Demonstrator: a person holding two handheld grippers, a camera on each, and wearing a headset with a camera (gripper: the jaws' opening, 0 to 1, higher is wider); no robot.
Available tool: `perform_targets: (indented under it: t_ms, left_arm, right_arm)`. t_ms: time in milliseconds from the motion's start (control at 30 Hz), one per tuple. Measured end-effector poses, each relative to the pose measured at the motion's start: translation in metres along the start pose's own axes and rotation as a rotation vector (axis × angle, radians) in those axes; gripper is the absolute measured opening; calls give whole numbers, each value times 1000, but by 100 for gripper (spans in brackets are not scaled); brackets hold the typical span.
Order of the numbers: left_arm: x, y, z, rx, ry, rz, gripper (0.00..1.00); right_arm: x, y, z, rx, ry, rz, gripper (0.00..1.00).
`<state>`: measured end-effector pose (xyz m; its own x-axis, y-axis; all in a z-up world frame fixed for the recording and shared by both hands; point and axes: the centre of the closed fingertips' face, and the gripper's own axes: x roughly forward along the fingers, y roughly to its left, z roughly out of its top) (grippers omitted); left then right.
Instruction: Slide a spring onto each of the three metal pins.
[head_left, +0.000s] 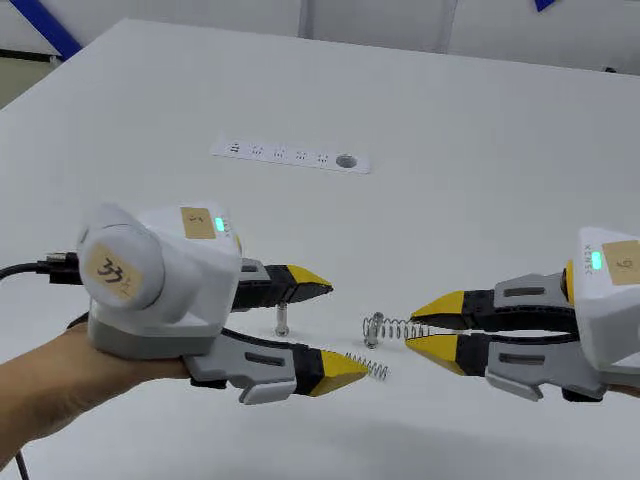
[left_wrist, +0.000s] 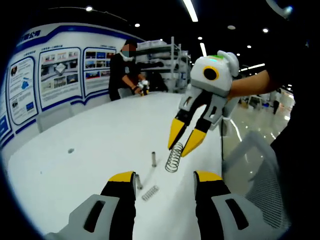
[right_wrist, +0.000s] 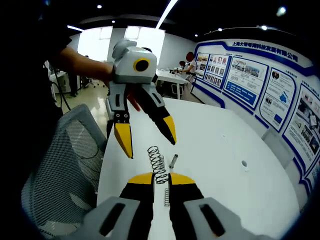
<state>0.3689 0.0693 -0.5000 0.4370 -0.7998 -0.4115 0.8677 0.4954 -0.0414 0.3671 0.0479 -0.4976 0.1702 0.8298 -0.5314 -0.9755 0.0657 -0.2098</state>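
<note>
Closest to me, my left hand grips the left tongs, whose yellow-tipped jaws are spread wide around open air. Just off the tip of the nearer jaw, a loose spring lies flat on the white tabletop. Between the spread jaws, a little farther back, a short metal pin stands upright and bare on the tabletop.

Across from it, the right tongs point inward toward the left ones. Their jaws are pressed nearly together, pinching one end of a second spring. That spring sticks out from the tips toward the upright pin. Its free end is low by the tabletop and apart from the pin. Something shiny sits at that free end, but I cannot tell whether it is another pin. In the right gripper view the held spring rises from between the tips, with the upright pin just beside its coils.

Farther out on the tabletop lies a white power strip, well apart from the work. Beyond the table edge is a grey mesh chair, and blue-and-white posters hang on the far wall.
</note>
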Motion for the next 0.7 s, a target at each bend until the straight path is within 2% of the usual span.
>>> perform_targets:
  t_ms: [33, 133, 367, 533, 700]
  left_arm:
    - [1, 0, -3, -7, 23, -1, 46]
    - [2, 0, -8, 6, 50, 1, 37]
    - [0, -9, -14, 38, 84, -28, 24]
    - [-2, -8, -15, 55, 96, -18, 14]
    - [-3, -8, -19, 75, 120, -9, 12]
  right_arm:
    - [2, 2, 1, -8, 0, 7, 11]
    - [8, 6, 0, -29, 13, 13, 11]
    - [15, 10, 6, -26, -3, 22, 11]
    - [20, 13, 7, -41, 8, 32, 11]
    - [22, 16, 9, -48, 13, 30, 11]
